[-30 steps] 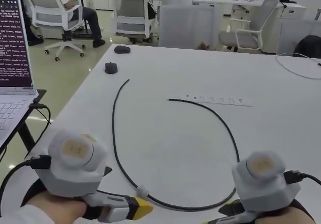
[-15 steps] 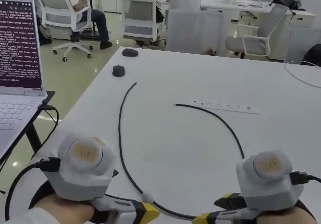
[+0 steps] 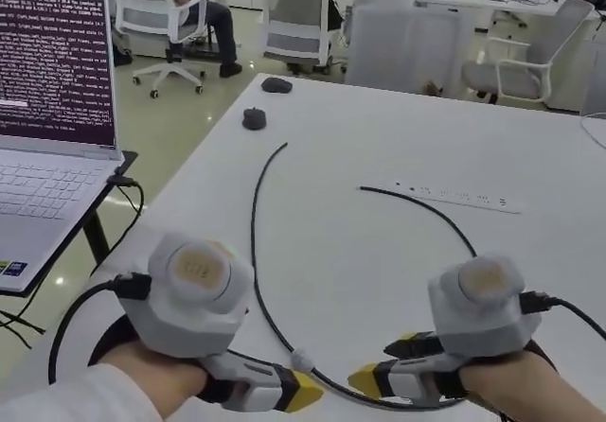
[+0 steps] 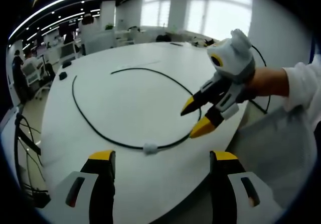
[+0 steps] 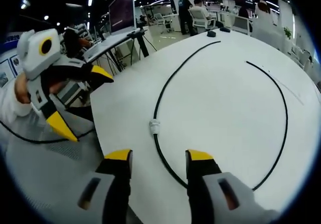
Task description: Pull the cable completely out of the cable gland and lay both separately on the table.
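Table (image 3: 398,271) stretches white ahead of both grippers, and the long black cable (image 3: 253,237) loops across it in a wide arc that passes just in front of their tips. Left gripper (image 4: 161,156) and right gripper (image 5: 159,155) face each other, jaws apart and empty on both. Between them, just ahead of each, sits the small white cable gland (image 3: 302,359), threaded on the cable. Likely trouble: a pinch that misses so small a gland would drag cable and gland along together, or nudge them off the near edge.

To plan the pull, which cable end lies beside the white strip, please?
The end mid-table, by the white strip; the other end stops near a dark puck.
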Motion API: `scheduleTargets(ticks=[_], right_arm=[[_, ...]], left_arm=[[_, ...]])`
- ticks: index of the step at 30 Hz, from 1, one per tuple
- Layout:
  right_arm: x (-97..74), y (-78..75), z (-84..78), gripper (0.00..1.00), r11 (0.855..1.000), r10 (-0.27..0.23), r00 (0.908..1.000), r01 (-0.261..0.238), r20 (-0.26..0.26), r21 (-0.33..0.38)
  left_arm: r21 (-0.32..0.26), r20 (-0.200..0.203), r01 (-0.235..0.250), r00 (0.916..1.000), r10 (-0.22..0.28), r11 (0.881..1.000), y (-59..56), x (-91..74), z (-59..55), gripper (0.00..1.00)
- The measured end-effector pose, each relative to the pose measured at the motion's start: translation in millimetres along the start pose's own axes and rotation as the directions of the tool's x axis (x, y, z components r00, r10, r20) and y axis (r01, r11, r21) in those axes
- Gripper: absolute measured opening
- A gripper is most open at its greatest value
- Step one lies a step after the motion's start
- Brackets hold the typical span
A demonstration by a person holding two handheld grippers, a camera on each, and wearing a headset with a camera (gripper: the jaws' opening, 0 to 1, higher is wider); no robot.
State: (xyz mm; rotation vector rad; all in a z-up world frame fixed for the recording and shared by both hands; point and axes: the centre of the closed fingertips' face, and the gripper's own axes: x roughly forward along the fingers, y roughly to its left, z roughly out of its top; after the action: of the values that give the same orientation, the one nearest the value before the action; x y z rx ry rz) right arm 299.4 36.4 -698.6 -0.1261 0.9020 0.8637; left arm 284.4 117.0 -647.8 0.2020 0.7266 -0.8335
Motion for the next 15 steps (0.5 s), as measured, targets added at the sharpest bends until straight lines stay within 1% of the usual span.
scheduleTargets(ticks=[5, 8, 15], right_arm=[[17.6, 1.6, 2.4, 0.42, 0.999, 0.012, 0.9994, -0.014, -0.032, -0.048], [26.6, 2.5, 4.2, 0.4, 0.998, 0.016, 0.9991, -0.018, -0.039, -0.066], [50.2, 0.5, 3.5, 0.37, 0.996, 0.027, 0.9976, -0.032, -0.064, -0.086]], left_arm=[[-0.007, -0.003, -0.005, 1.0, 0.005, 1.0, 2.4, -0.2, -1.1, 0.77], [-0.009, -0.009, -0.009, 0.9999, 0.009, 1.0, 3.7, 0.1, -2.4, 0.76], [-0.016, -0.015, -0.013, 0.9998, 0.013, 1.0, 6.3, 0.7, -3.3, 0.76]])
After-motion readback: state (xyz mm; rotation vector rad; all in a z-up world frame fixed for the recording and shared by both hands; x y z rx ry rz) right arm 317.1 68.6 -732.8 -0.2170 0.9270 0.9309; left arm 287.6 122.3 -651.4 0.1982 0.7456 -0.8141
